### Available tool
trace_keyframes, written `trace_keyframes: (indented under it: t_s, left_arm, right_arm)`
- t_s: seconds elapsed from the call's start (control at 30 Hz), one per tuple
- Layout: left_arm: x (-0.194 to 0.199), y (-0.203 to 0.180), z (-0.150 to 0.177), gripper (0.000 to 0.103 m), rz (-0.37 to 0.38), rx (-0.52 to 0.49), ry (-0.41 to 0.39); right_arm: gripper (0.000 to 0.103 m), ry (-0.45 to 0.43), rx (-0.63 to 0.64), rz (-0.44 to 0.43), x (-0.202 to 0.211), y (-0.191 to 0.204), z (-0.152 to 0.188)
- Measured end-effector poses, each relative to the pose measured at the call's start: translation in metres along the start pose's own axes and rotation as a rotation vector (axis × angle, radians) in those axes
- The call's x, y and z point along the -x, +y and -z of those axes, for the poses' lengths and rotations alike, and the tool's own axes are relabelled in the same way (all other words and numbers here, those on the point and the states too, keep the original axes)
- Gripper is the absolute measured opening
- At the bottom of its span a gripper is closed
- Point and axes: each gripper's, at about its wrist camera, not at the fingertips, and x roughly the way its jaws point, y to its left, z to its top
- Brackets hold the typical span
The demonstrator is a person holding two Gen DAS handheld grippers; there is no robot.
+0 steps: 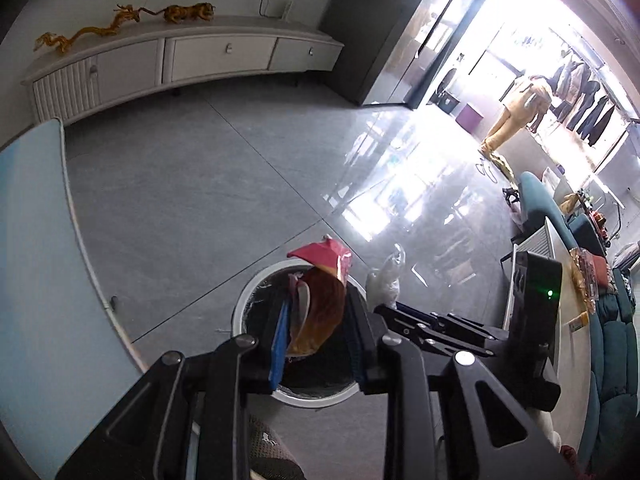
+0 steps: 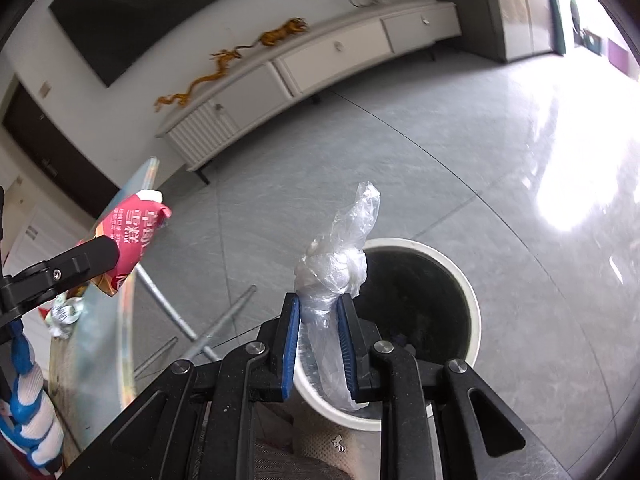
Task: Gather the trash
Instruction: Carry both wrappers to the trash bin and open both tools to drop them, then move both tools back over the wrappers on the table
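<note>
My left gripper (image 1: 316, 312) is shut on a crumpled red and orange snack wrapper (image 1: 320, 276), held right above the round white-rimmed trash bin (image 1: 244, 300) on the floor. In the right wrist view that same wrapper (image 2: 136, 232) sticks out of the left gripper's black finger (image 2: 96, 256) at the left edge. My right gripper (image 2: 318, 312) is shut on a knotted clear plastic bag (image 2: 340, 268), which stands up between the blue pads over the near rim of the bin (image 2: 468, 288). The bag (image 1: 386, 276) also shows beside the wrapper in the left wrist view.
A glass table edge (image 2: 124, 312) with crumpled paper (image 2: 64, 314) lies at the left. A long white cabinet (image 1: 180, 60) with golden dragon figures (image 1: 88, 34) lines the far wall. A teal sofa (image 1: 616, 360) is at the right, and a person in yellow (image 1: 520, 112) stands far off by hanging clothes.
</note>
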Motion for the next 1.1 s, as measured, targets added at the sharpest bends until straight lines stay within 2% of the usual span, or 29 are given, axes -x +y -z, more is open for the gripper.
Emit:
trace_keyframes:
  t_s: [0.1,0.13,0.2,0.27,0.4,0.57,0.8,1.1]
  left_arm:
    - [-0.029,0.001,-0.009,0.028,0.038,0.030,0.052]
    - [-0.036,-0.001,-0.009,0.030,0.050,0.037,0.067]
    - [-0.048,-0.001,-0.010,0.036,0.060,0.040,0.091]
    - [-0.055,-0.001,-0.011,0.048,0.056,0.042,0.098]
    - [-0.057,-0.002,-0.013,0.049,0.046,0.046,0.095]
    - [-0.024,0.008,-0.005,0.049,-0.019,0.033,0.031]
    - [0.051,0.028,-0.002,0.049,-0.151,-0.006,-0.088]
    - [0.149,0.068,0.026,0.049,-0.225,0.070,-0.216]
  right_arm:
    - [0.022,0.014,-0.028,0.023,-0.011,-0.016,-0.001]
    - [0.027,0.018,-0.036,0.028,-0.012,-0.019,-0.002]
    - [0.032,0.021,-0.048,0.042,-0.014,-0.026,-0.002]
    - [0.034,0.023,-0.055,0.049,-0.015,-0.031,-0.001]
    - [0.035,0.028,-0.069,0.052,-0.016,-0.034,-0.003]
    - [0.035,0.009,-0.047,0.030,-0.010,-0.024,-0.010]
    - [0.035,-0.055,0.016,-0.034,0.017,0.012,-0.021]
    - [0.036,-0.132,0.124,-0.121,0.058,0.078,-0.026]
